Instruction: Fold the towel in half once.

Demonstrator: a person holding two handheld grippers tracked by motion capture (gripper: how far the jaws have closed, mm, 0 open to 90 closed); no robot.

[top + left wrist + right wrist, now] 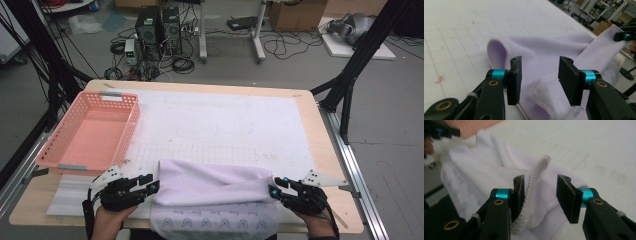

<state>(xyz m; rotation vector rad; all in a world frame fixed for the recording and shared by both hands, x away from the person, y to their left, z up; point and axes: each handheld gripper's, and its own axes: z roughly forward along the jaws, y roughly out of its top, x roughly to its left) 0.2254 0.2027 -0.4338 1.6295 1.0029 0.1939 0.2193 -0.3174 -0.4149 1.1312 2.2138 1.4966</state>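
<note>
The bench (305,120) stretches out under its white gridded sheet, and along the near edge lies the lilac cloth (210,187), folded once, its printed underside hanging off the front. Over at the far left corner sits the pink basket (87,132), well clear of the action.

Here's the risk: both tools stand open around the fold's ends, so if either shuts short of the hem, one side lifts alone and the fold slumps or drags off the near edge.

Left tool (540,80) now, at the cloth's left end: jaws wide, stitched hem lying between them, gripping nothing. Right tool (540,197), at the right end: jaws also wide, the ribbed hem edge (531,192) standing up against its left pad, not pinched. Neither tool has the cloth yet, I'd judge.
</note>
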